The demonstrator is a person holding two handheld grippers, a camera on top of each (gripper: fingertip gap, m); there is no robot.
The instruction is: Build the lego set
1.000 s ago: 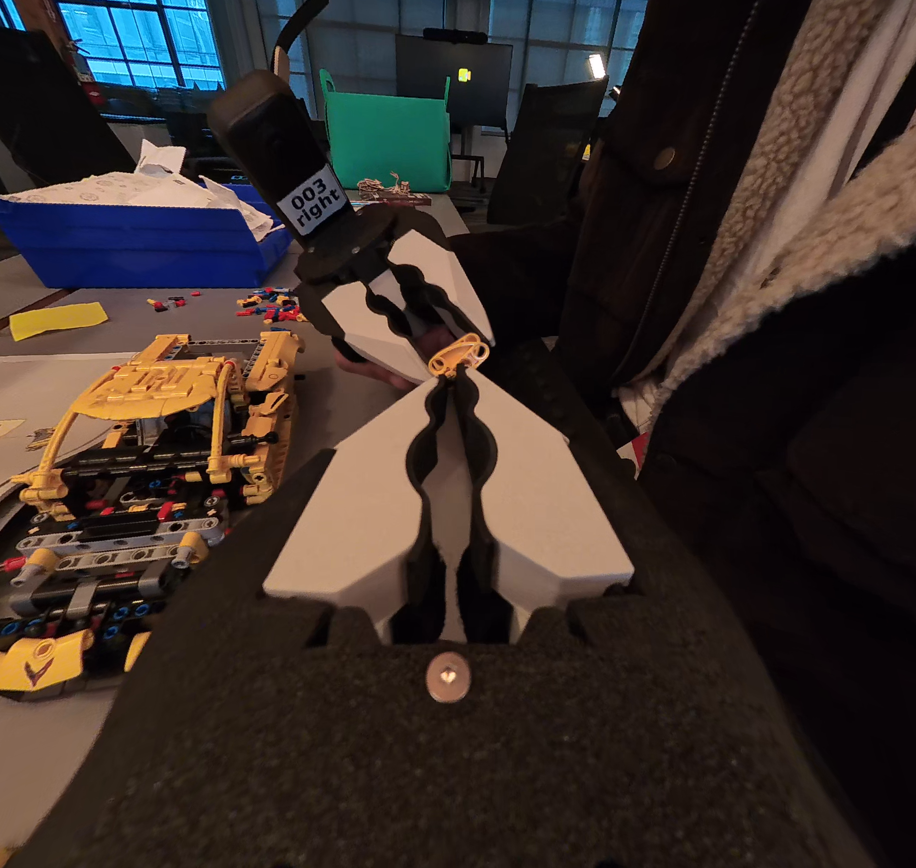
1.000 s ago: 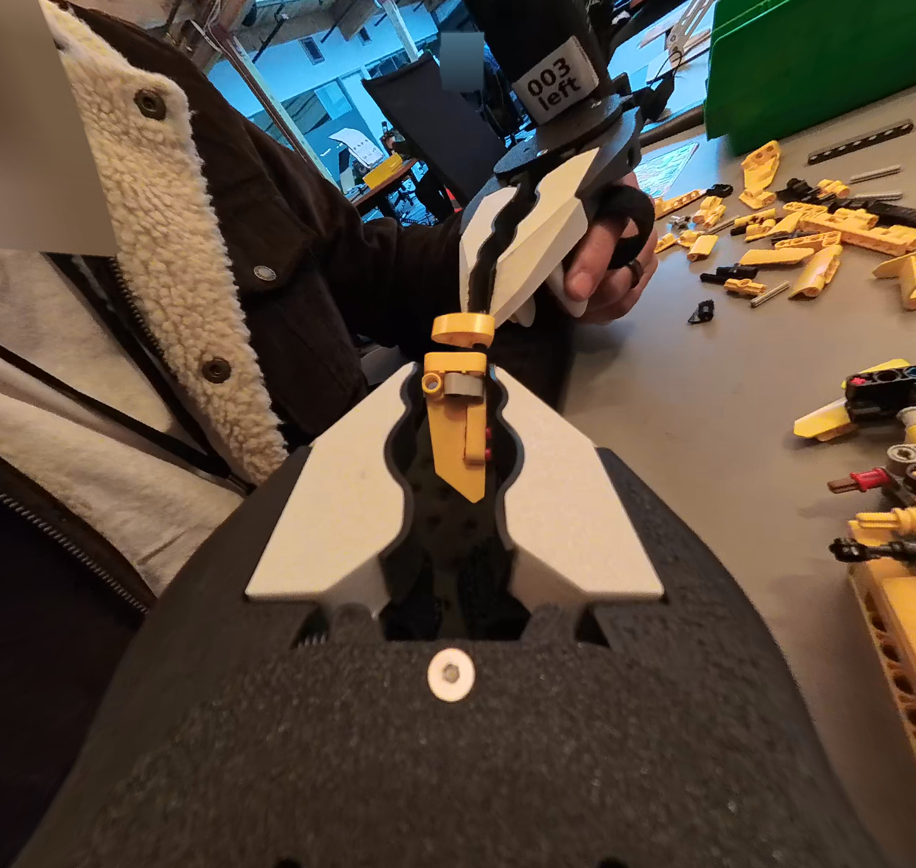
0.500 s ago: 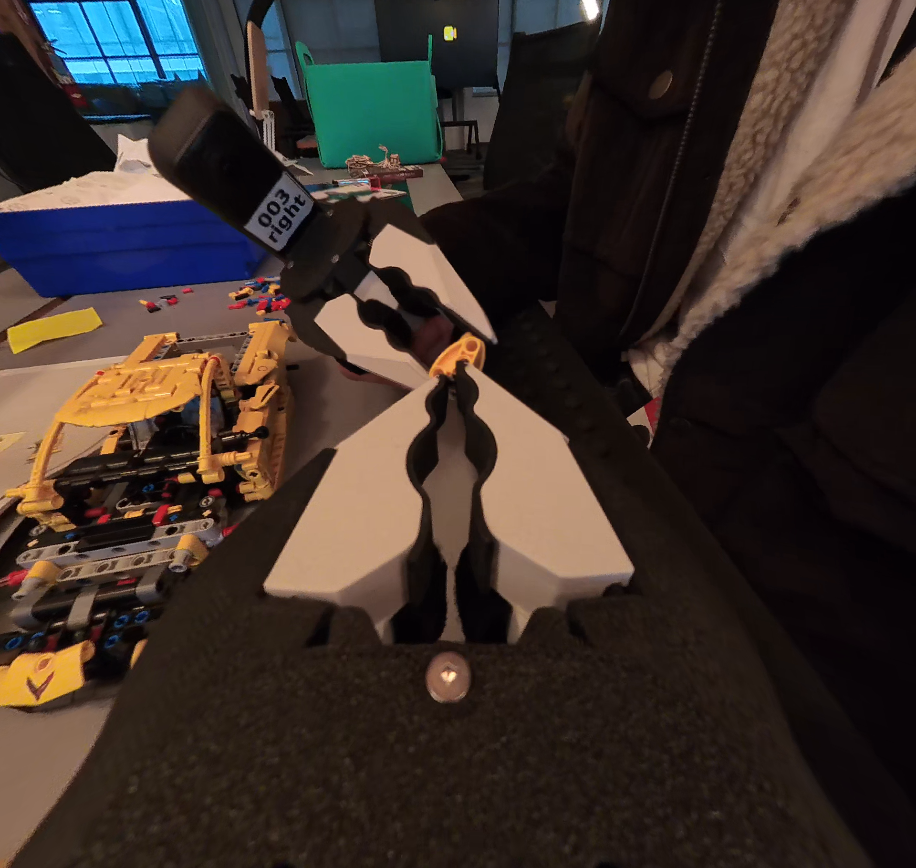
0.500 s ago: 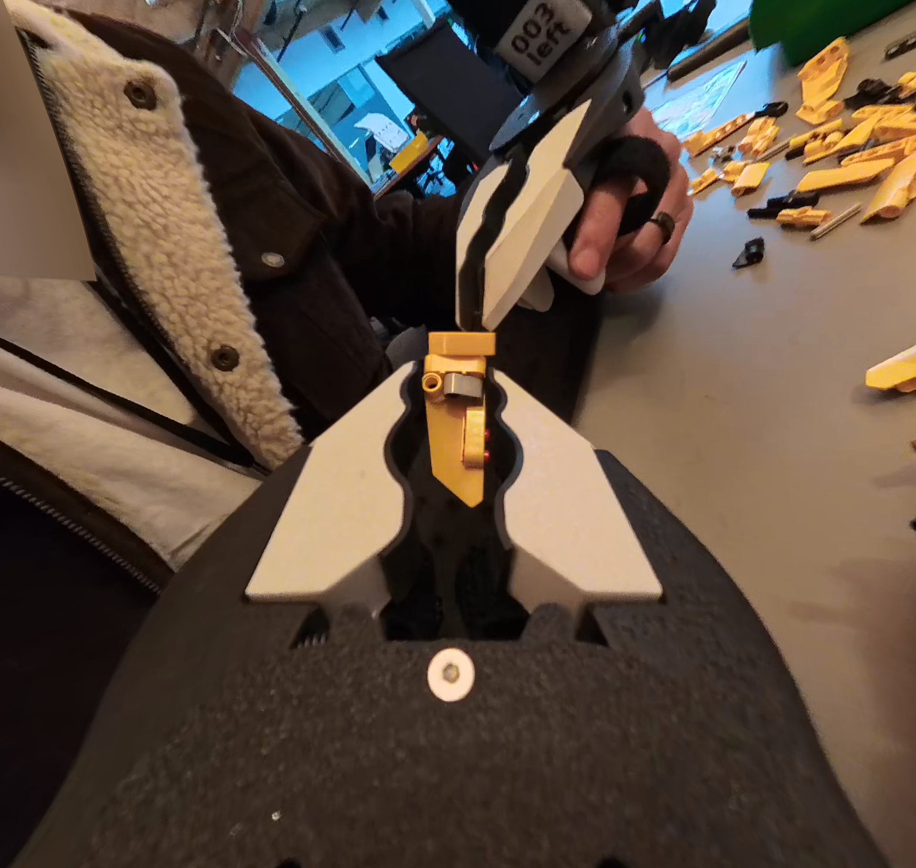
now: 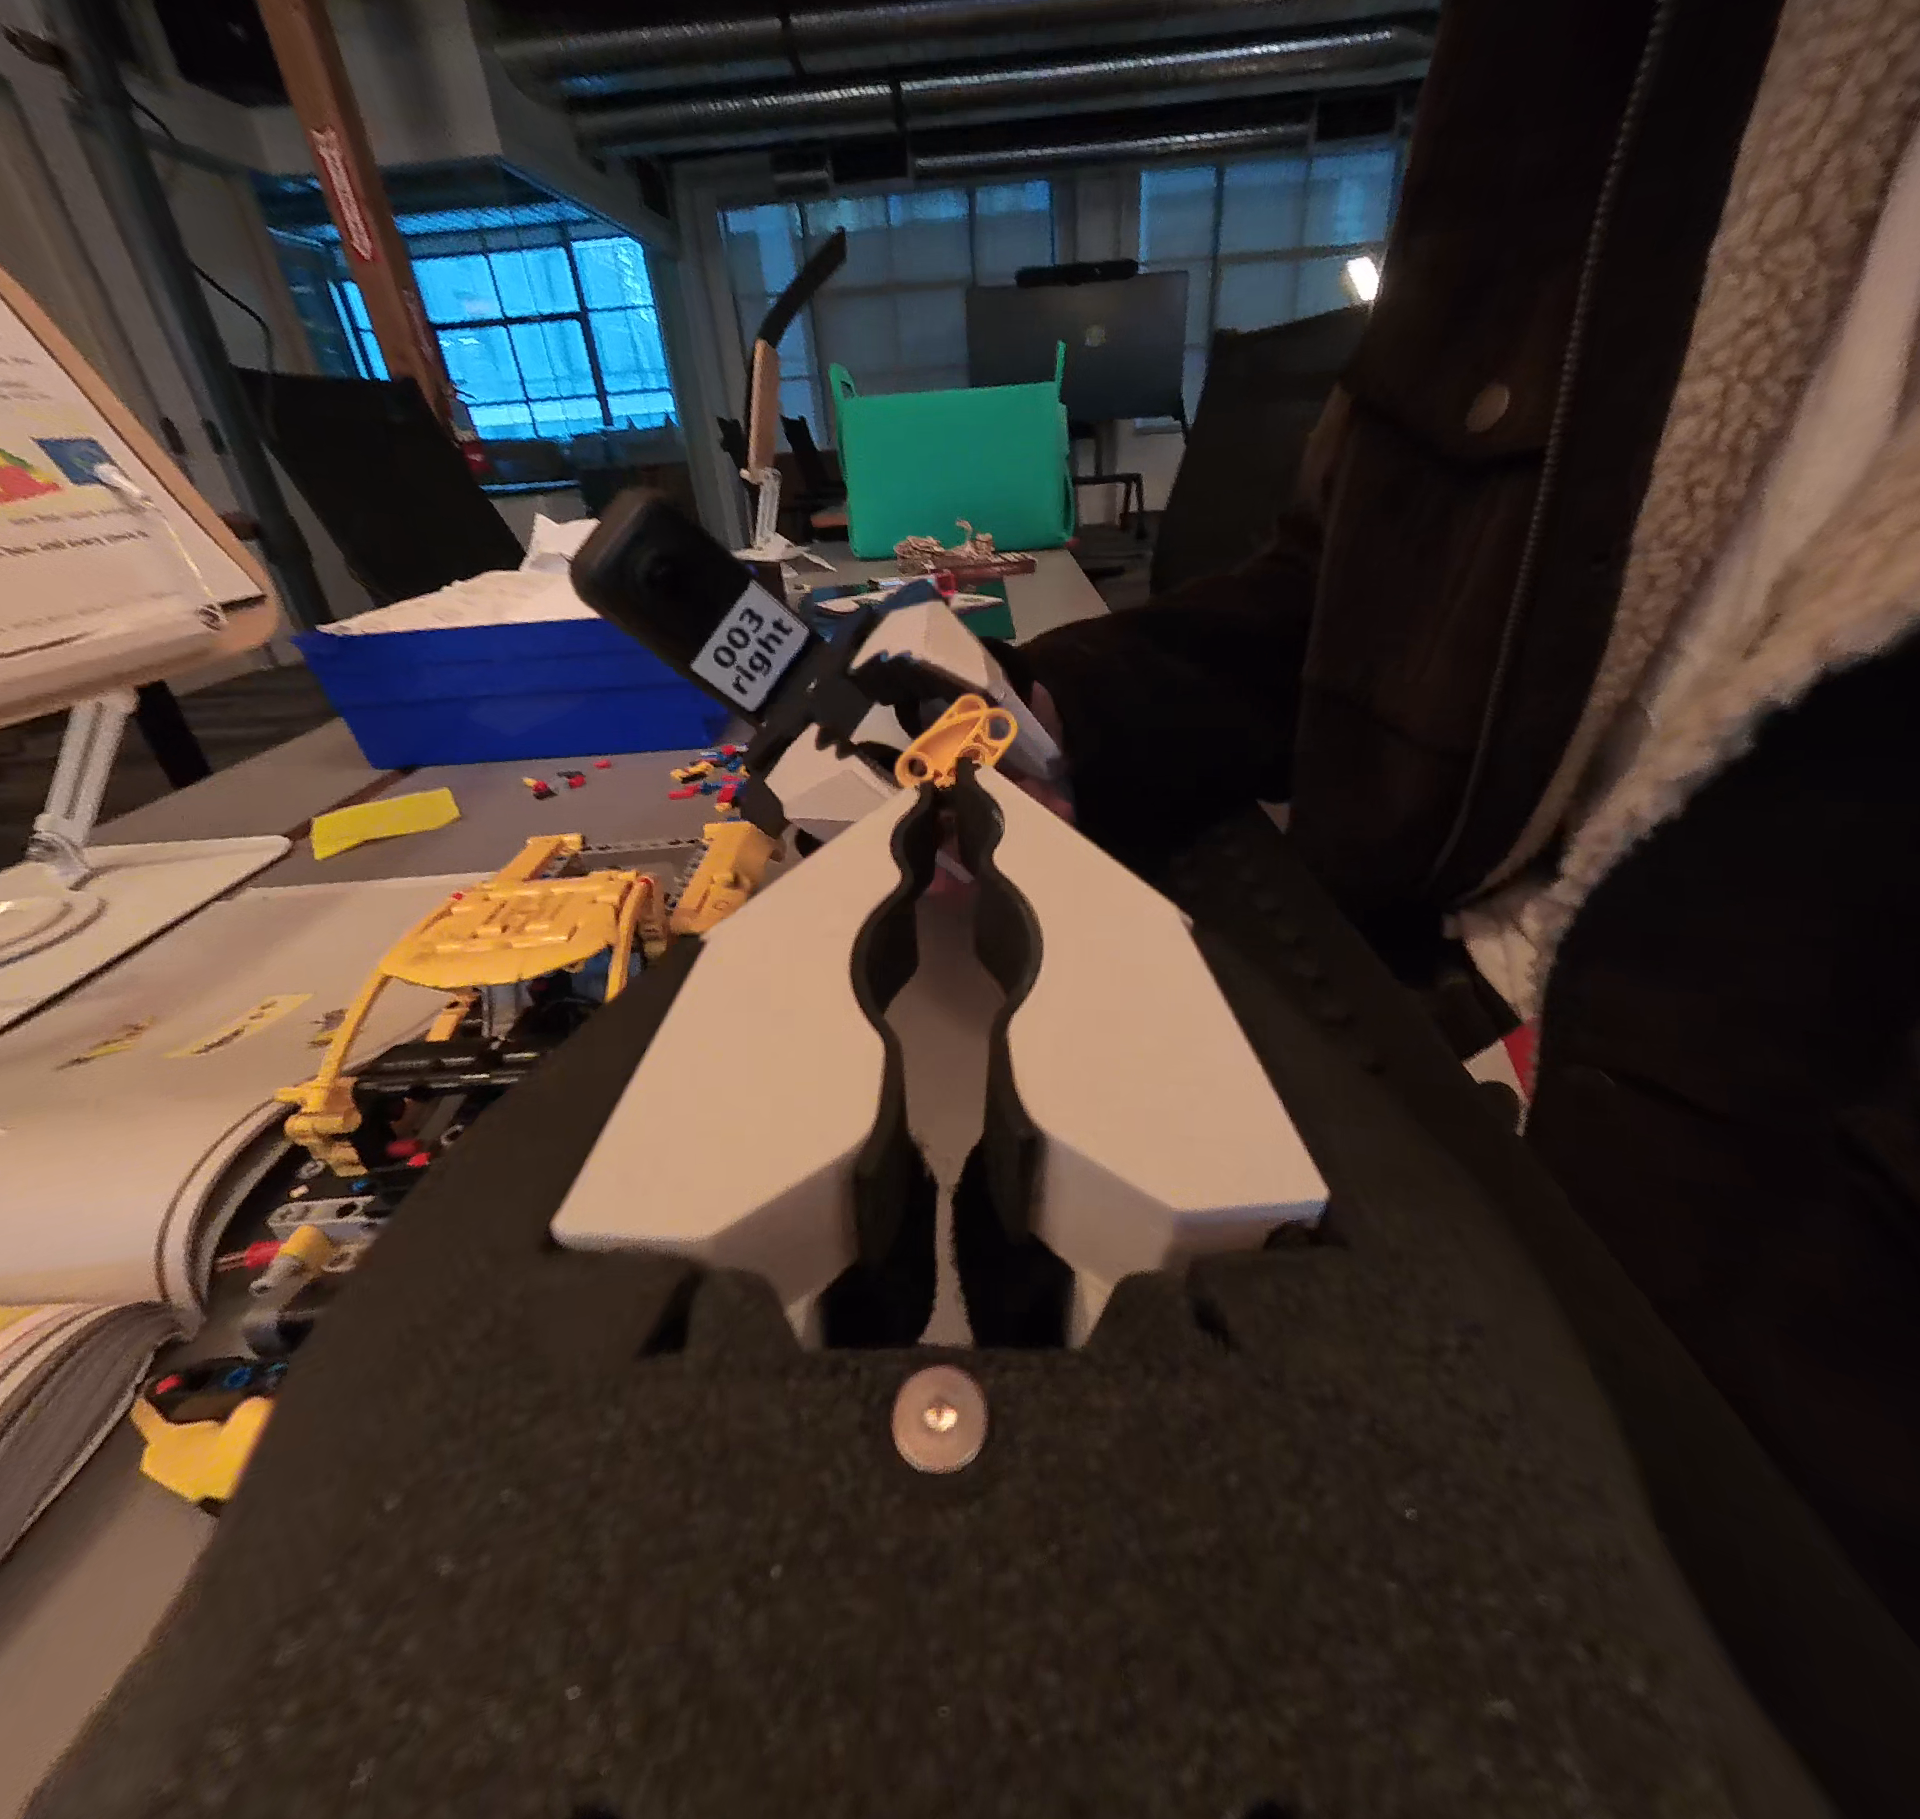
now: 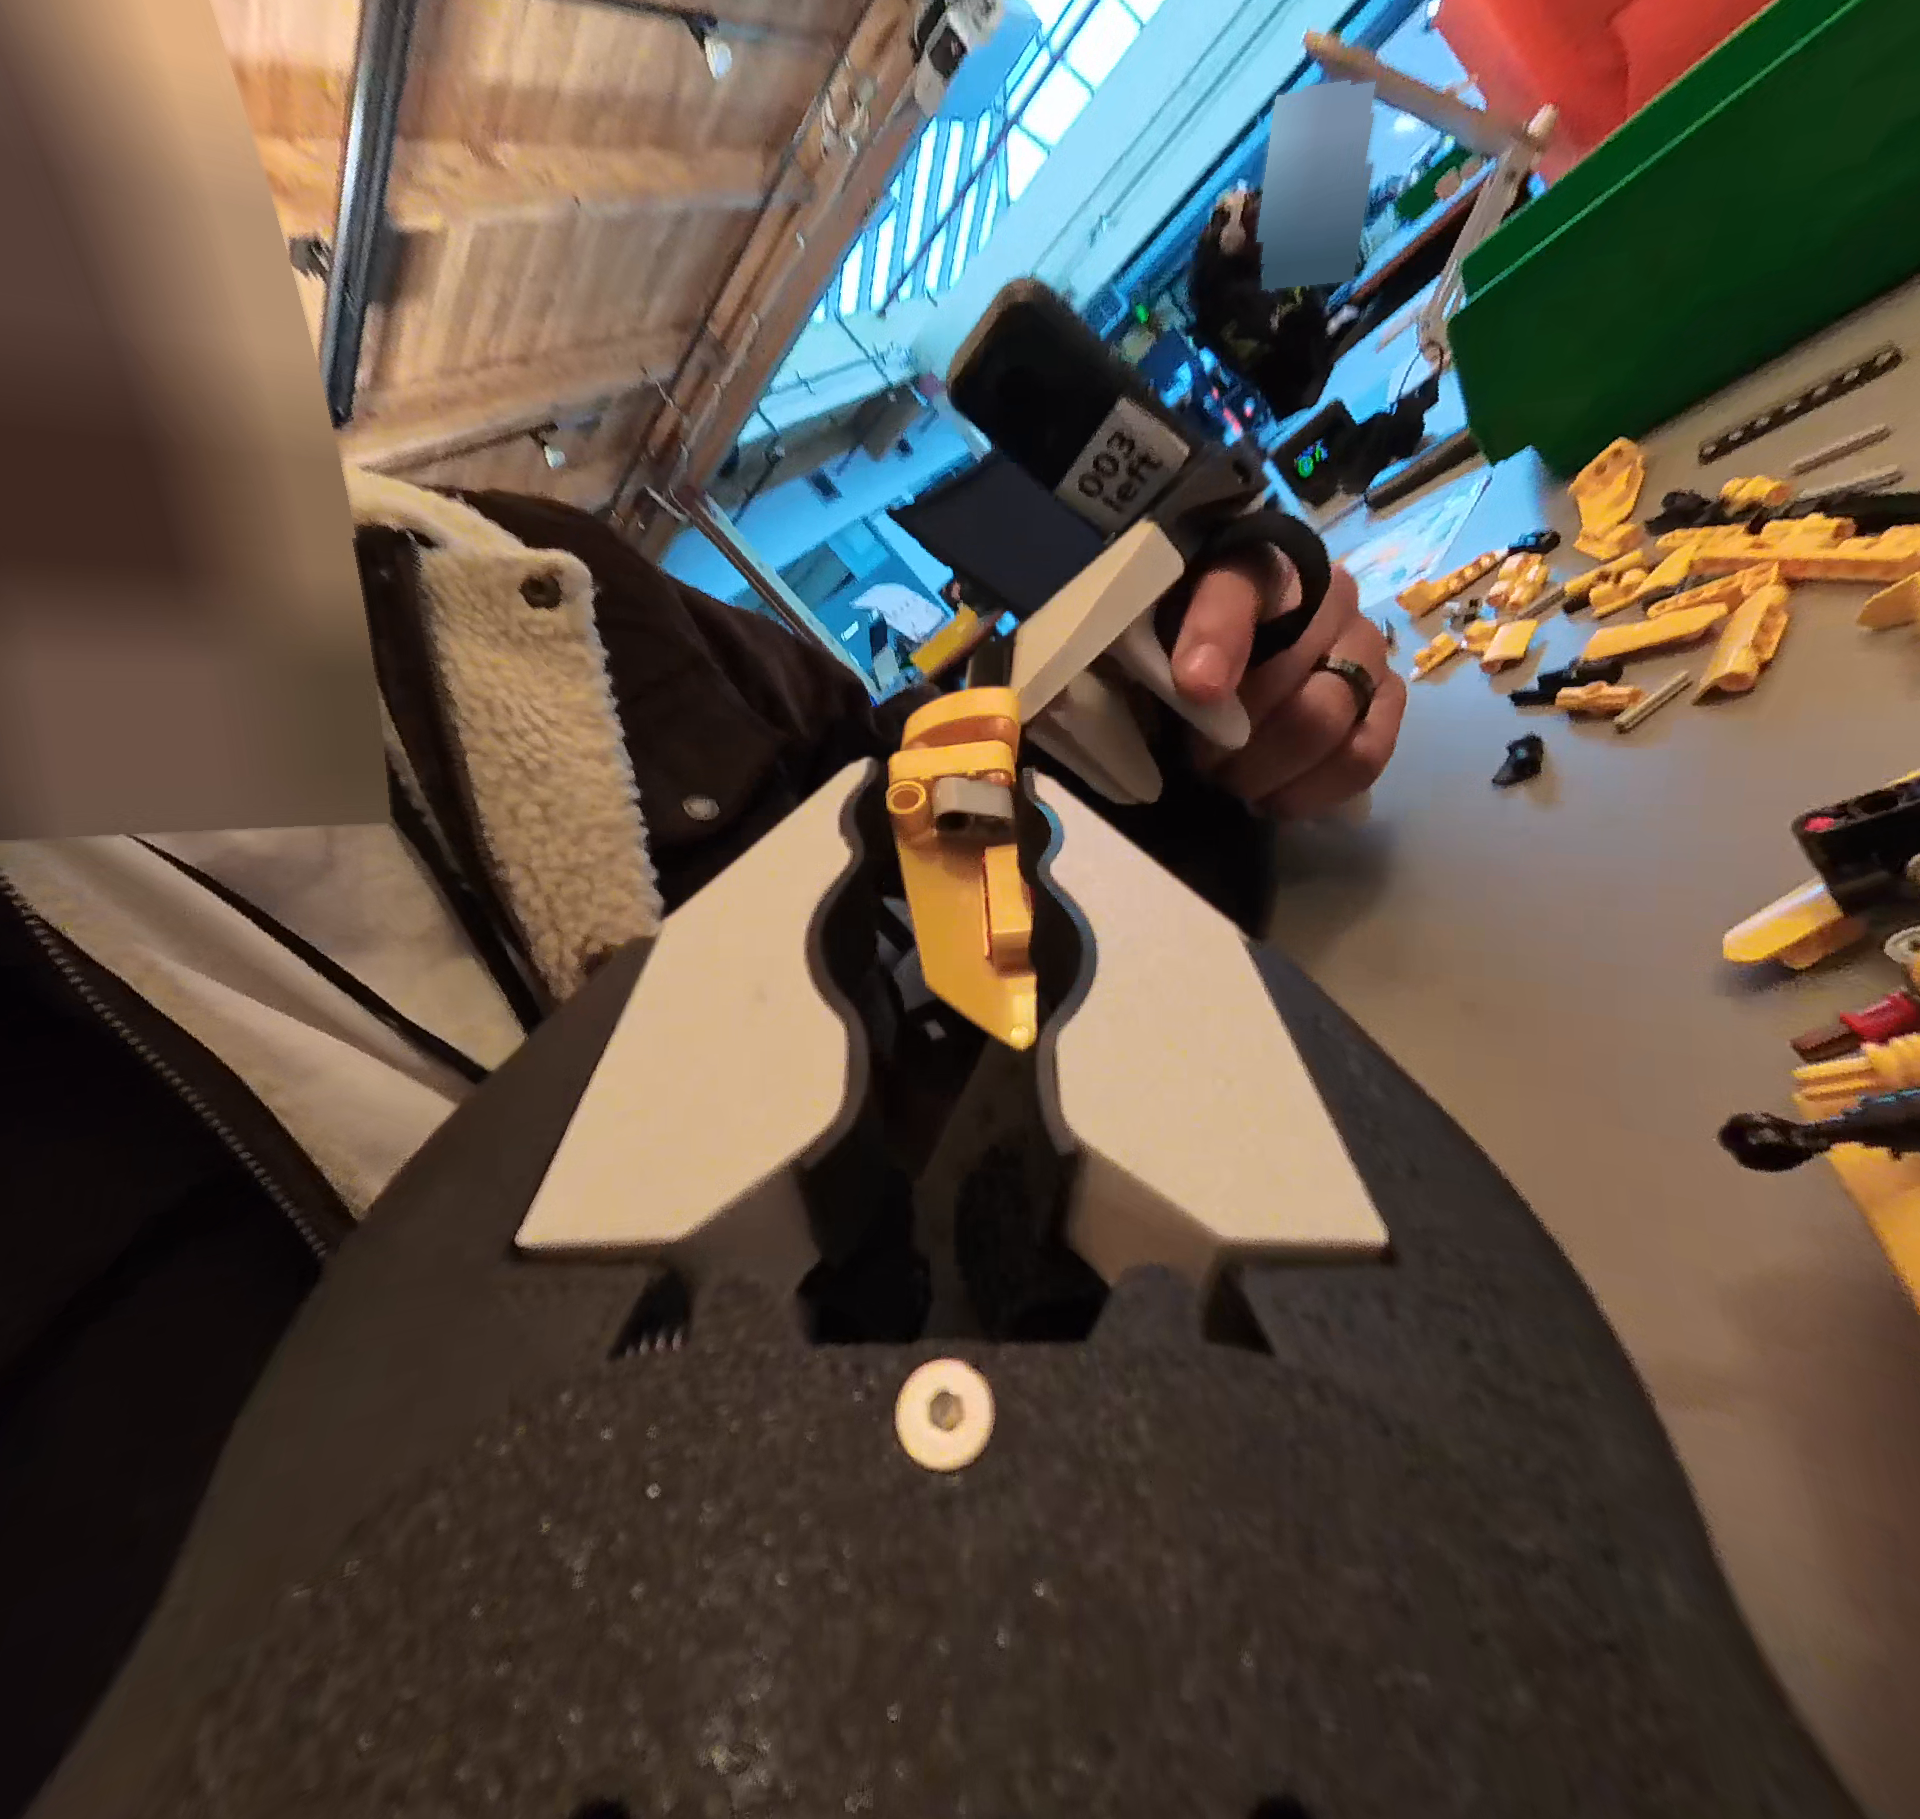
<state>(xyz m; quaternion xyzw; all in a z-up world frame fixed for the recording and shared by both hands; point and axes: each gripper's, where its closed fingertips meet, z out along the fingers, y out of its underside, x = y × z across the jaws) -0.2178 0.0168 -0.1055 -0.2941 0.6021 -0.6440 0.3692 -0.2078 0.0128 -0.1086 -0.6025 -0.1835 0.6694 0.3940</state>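
Left gripper (image 5: 951, 782) pinches small yellow connector (image 5: 958, 739); right gripper (image 6: 951, 803) clamps yellow panel subassembly (image 6: 966, 896), both held mid-air above the table's near edge. Align holes squarely (press gently, avoid twisting).

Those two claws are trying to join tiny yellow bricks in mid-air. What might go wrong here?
1. The left gripper pinches the small yellow connector only at its very tips, so a push could pop it loose.
2. The right gripper holds the yellow sub-assembly tilted, so the parts may meet misaligned and jam.
3. Anything dropped may land in the person's jacket, not on the table.
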